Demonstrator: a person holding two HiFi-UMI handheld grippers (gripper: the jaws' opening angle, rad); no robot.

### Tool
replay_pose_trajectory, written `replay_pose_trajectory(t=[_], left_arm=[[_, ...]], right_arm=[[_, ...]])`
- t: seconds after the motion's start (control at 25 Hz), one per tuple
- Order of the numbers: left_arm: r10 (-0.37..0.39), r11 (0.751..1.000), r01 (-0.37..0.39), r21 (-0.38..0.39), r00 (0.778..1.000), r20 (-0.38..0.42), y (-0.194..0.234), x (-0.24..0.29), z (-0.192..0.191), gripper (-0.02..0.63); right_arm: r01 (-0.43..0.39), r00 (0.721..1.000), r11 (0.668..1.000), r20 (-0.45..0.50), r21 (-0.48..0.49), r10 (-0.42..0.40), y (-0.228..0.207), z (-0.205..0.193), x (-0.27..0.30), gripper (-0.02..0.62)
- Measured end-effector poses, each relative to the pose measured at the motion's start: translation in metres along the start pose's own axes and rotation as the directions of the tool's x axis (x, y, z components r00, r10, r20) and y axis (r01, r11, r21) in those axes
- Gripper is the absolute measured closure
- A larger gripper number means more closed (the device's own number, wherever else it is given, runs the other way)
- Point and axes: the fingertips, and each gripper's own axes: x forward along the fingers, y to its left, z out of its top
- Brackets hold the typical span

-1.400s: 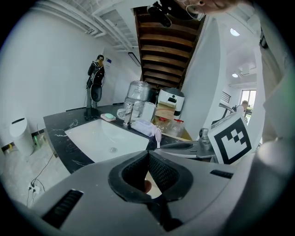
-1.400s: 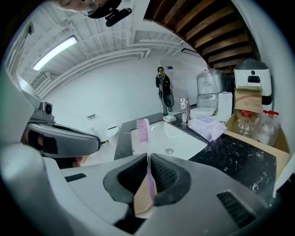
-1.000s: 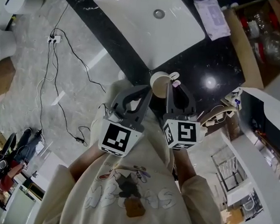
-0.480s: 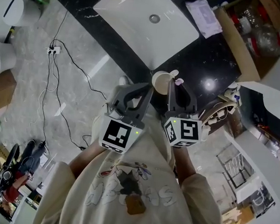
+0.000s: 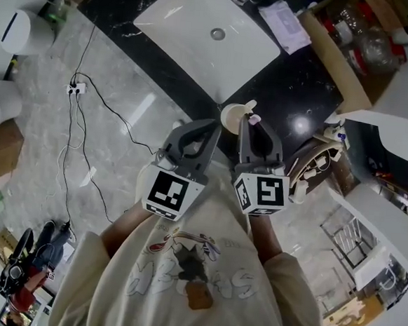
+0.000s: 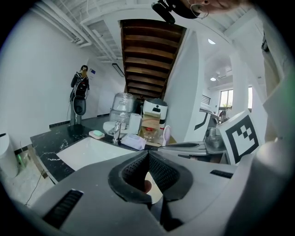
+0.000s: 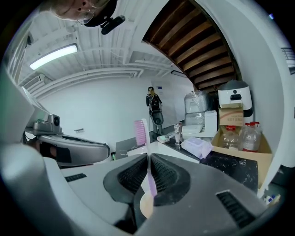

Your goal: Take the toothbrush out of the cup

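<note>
A cream cup (image 5: pixel 232 117) is held up in front of the person's chest, over the edge of the black counter. My left gripper (image 5: pixel 212 126) is shut on its near side; in the left gripper view the cup (image 6: pixel 153 186) shows cream between the closed pads (image 6: pixel 161 170). My right gripper (image 5: pixel 253 122) is shut on the toothbrush's purple handle (image 7: pixel 149 177). The pink bristle head (image 7: pixel 140 131) sticks up past the jaw tips. The handle's lower end runs down toward the cup (image 7: pixel 146 206); whether it is still inside is hidden. The brush head (image 6: pixel 166 135) also shows in the left gripper view.
A white sink basin (image 5: pixel 207 36) is set in the black counter (image 5: pixel 301 89), with a tap (image 6: pixel 116 131) and soap (image 6: pixel 97 134) behind it. A cardboard box of bottles (image 5: pixel 354 44) and a folded cloth (image 5: pixel 285 24) lie at the right. Cables (image 5: pixel 82 107) trail over the marble floor.
Both grippers have risen together with the cup and the toothbrush, staying side by side. The grips look the same.
</note>
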Motion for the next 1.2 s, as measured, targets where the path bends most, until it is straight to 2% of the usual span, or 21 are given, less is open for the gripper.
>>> replay_pose_trajectory(t=[0.6,1.2], left_arm=[[-0.052,0.998,0.051,0.038,0.998,0.046,0.003,-0.020,0.023,0.594],[-0.097,0.994,0.093,0.063,0.992,0.075,0.026,-0.052,0.022,0.594]], right_arm=[[0.047,0.996,0.999,0.072,0.022,-0.049,0.023,0.025,-0.023,0.558],[0.013,0.991,1.000,0.130,0.019,-0.015,0.086,0.034,-0.024,0.558]])
